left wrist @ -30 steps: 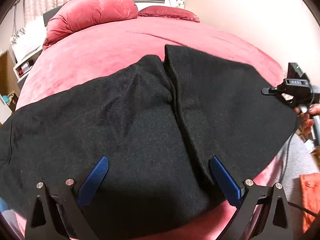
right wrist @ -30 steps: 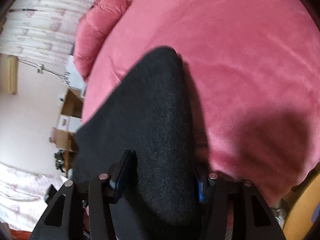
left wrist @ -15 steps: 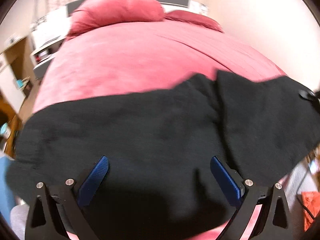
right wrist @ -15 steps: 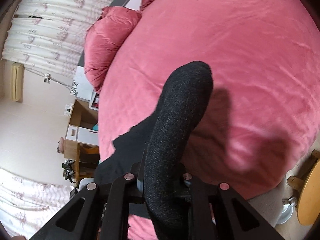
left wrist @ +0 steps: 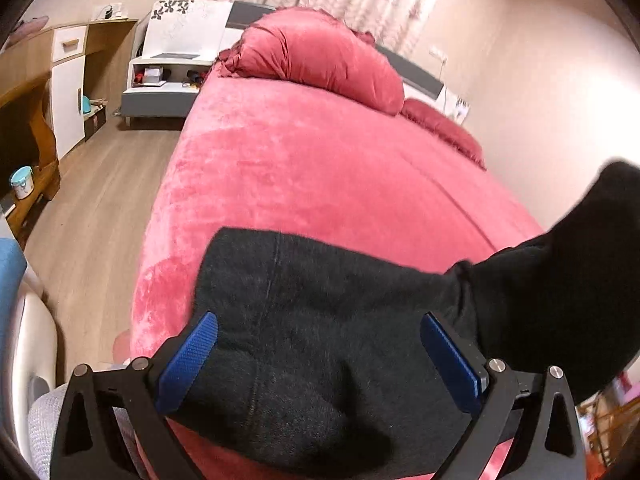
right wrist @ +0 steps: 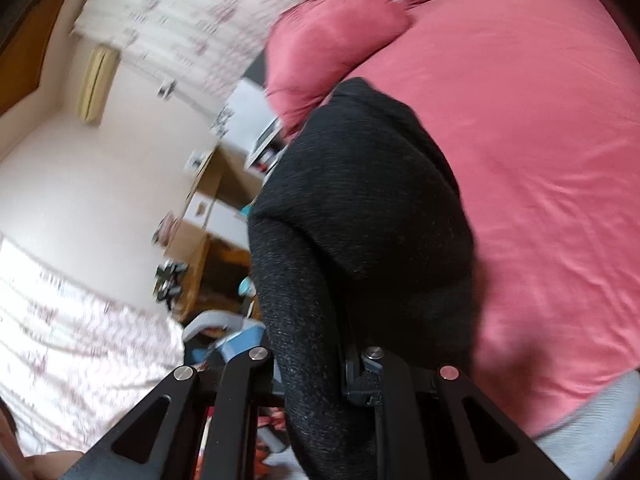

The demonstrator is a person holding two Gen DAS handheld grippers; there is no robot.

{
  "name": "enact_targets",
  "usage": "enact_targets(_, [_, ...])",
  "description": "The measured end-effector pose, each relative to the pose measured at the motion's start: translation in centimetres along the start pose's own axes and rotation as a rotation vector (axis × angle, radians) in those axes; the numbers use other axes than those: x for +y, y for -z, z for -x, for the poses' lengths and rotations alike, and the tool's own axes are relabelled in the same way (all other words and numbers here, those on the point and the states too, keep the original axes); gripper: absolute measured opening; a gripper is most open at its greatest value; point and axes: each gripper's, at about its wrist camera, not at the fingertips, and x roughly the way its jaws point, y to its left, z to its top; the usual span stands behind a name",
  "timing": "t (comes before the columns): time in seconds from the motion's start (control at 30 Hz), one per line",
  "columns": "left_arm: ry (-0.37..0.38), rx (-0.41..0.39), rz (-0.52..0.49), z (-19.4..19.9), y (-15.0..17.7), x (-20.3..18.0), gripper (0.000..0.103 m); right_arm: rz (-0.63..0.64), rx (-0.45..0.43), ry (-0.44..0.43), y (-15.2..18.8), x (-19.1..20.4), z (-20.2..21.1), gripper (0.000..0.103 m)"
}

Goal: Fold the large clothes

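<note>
**Jaws: right ones pinching, left ones wide**

Your right gripper (right wrist: 310, 368) is squeezing its jaws tight on a thick fold of the black garment (left wrist: 320, 320), and the cloth is bulging up in front of that camera. Your left gripper (left wrist: 318, 356) is holding its jaws spread wide, gripping nothing, with the garment lying under them. The garment is resting at the near end of the pink bed (left wrist: 320, 168), and one end is rising toward the right.
</note>
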Motion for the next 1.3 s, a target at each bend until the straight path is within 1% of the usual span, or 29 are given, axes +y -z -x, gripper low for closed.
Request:
enact_targets(0.07, [0.011,-0.039,0.03,0.9,-0.4,0.7,0.102,0.039,0.033,-0.014,0.2,2.8,-2.5,0.015])
enact_targets(0.1, [0.008,-0.057,0.047,1.5,-0.6,1.3,0.102,0.065,0.053,-0.022,0.4,4.6,-4.5,0.015])
enact_targets(0.17, [-0.027,-0.098,0.09,2.5,-0.8,2.6,0.102,0.077,0.085,-0.029,0.9,6.5,-7.5,0.015])
enact_targets(0.2, [-0.054,-0.11,0.108,2.7,-0.8,3.2,0.102,0.07,0.109,-0.03,1.2,7.3,-9.8,0.015])
enact_targets(0.23, [-0.094,-0.124,0.149,3.2,-0.8,4.5,0.102,0.065,0.129,-0.026,1.5,7.9,-12.1,0.015])
enact_targets(0.27, [-0.116,-0.13,0.196,3.3,-0.8,5.7,0.102,0.063,0.146,-0.018,2.0,8.3,-14.3,0.015])
enact_targets(0.33, [-0.136,-0.136,0.303,3.6,-0.5,8.0,0.102,0.056,0.174,0.01,3.1,9.0,-19.4,0.018])
enact_targets(0.4, [-0.136,-0.136,0.438,3.6,0.2,10.7,0.102,0.077,0.232,0.058,4.4,8.8,-24.8,0.028])
enact_targets(0.47, [-0.156,-0.125,0.541,3.6,0.8,13.0,0.101,0.066,0.32,0.085,5.6,7.7,-29.3,0.034])
enact_targets(0.5, [-0.161,-0.123,0.569,3.7,1.3,13.6,0.101,0.02,0.346,0.067,6.0,6.8,-30.5,0.034])
enact_targets(0.53, [-0.16,-0.125,0.604,3.7,1.6,14.3,0.101,-0.055,0.348,0.012,6.2,5.6,-30.7,0.035])
enact_targets(0.57, [-0.153,-0.133,0.625,3.7,1.7,14.7,0.101,-0.132,0.341,-0.056,6.6,4.4,-30.2,0.037])
enact_targets(0.6, [-0.144,-0.141,0.637,3.9,1.9,14.9,0.101,-0.21,0.329,-0.126,6.7,3.2,-29.3,0.041])
enact_targets(0.63, [-0.139,-0.143,0.64,4.0,1.9,15.0,0.101,-0.231,0.324,-0.157,6.6,2.5,-28.5,0.042])
enact_targets(0.67, [-0.129,-0.138,0.633,3.8,1.9,14.8,0.101,-0.231,0.311,-0.177,6.4,1.9,-27.3,0.043])
enact_targets(0.7, [-0.117,-0.134,0.621,3.9,2.0,14.6,0.101,-0.2,0.279,-0.17,6.1,1.3,-25.5,0.043])
enact_targets(0.73, [-0.092,-0.127,0.59,3.9,1.7,13.9,0.101,-0.172,0.251,-0.148,5.7,1.4,-24.9,0.043])
enact_targets(0.77, [-0.071,-0.126,0.565,3.9,1.5,13.5,0.101,-0.136,0.219,-0.115,5.8,0.9,-23.3,0.043])
enact_targets(0.83, [-0.007,-0.135,0.501,4.1,0.9,12.1,0.101,-0.06,0.161,-0.02,5.7,-0.4,-20.4,0.043])
enact_targets(0.9, [0.065,-0.15,0.427,4.7,0.6,10.3,0.101,-0.014,0.136,0.056,6.5,-1.4,-18.6,0.043])
enact_targets(0.93, [0.105,-0.144,0.387,4.9,0.4,9.3,0.101,-0.003,0.136,0.092,6.7,-2.2,-17.8,0.043])
enact_targets(0.97, [0.135,-0.119,0.347,4.9,0.3,8.2,0.101,0.003,0.141,0.122,7.1,-3.1,-17.4,0.043])
enact_targets(1.03, [0.131,-0.054,0.285,4.8,0.3,6.5,0.101,0.005,0.155,0.179,8.0,-5.1,-16.1,0.043])
enact_targets(1.1, [0.054,0.055,0.196,3.8,0.7,4.7,0.1,-0.001,0.178,0.203,9.2,-6.8,-15.7,0.042])
enact_targets(1.13, [0.003,0.124,0.144,2.9,1.3,3.9,0.099,-0.009,0.185,0.192,9.7,-7.7,-15.6,0.041])
enact_targets(1.17, [-0.002,0.152,0.124,2.7,1.5,3.5,0.082,-0.013,0.181,0.179,9.9,-8.4,-15.5,0.041])
enact_targets(1.2, [0.006,0.169,0.11,2.6,1.6,3.3,0.068,-0.005,0.172,0.17,10.3,-8.7,-15.3,0.041])
enact_targets(1.23, [-0.025,0.177,0.086,2.8,1.5,3.1,0.064,0.014,0.167,0.167,10.4,-8.7,-15.5,0.041])
enact_targets(1.3, [-0.03,0.209,0.054,3.3,1.4,3.0,0.057,0.052,0.173,0.173,10.4,-8.7,-15.2,0.041])
